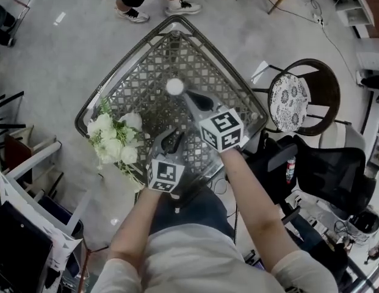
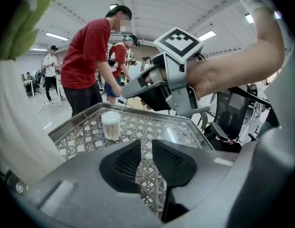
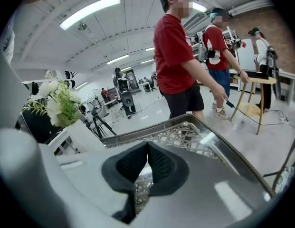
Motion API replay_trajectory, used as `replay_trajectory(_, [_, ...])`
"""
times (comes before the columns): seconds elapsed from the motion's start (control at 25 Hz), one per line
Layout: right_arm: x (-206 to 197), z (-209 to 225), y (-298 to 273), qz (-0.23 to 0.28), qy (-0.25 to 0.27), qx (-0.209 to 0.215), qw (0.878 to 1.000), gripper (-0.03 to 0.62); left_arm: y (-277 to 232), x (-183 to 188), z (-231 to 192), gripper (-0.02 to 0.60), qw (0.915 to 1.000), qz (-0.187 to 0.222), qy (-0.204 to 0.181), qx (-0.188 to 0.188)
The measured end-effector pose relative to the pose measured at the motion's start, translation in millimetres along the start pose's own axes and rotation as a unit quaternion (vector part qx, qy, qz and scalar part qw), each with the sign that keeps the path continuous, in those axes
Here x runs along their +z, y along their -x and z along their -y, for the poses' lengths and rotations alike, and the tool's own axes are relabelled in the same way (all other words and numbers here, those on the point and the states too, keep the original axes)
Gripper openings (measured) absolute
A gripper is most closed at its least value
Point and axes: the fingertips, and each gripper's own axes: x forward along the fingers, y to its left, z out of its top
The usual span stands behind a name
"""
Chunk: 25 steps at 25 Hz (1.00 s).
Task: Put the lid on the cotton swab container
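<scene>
White flowers [image 1: 113, 138] sit at the left of the head view, by the lower-left rim of the glass-topped lattice desk [image 1: 133, 66]. Just right of them I hold my left tool [image 1: 172, 134] low in the frame, over the near part of the desk. Its own view shows its jaws [image 2: 146, 148] narrowly parted, with only the lattice visible through the slit. The cotton swab container [image 2: 110, 127] stands upright on the desk beyond it, left of centre in that view. A person in a red shirt [image 2: 85, 56] stands behind the far edge. From above, the container's white lid [image 1: 174, 86] is already on, near the middle of the desk. My right tool [image 1: 186, 97] reaches in from the lower right. The left gripper view shows its tips above the lid and clear of it. Its jaws meet at the tips and hold nothing. A round chair [image 1: 290, 96] stands off the desk's right corner.
</scene>
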Motion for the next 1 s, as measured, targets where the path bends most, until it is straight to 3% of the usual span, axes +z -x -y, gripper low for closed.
replay_trajectory(0.16, [8, -11, 30, 0.023, 0.007, 0.000, 1.000, 0.003, 14, 9, 9, 0.009, 0.9999, 0.013, 0.002, -0.003])
replay_trajectory(0.64, [21, -53, 112, 0.070, 0.005, 0.004, 0.998, 0.003, 70, 51, 38, 0.008, 0.9982, 0.059, 0.002, -0.004])
replay_trajectory(1.0, [41, -103, 183, 0.112, 0.027, 0.026, 0.993, 0.003, 132, 88, 57, 0.008, 0.9948, 0.099, -0.004, 0.024])
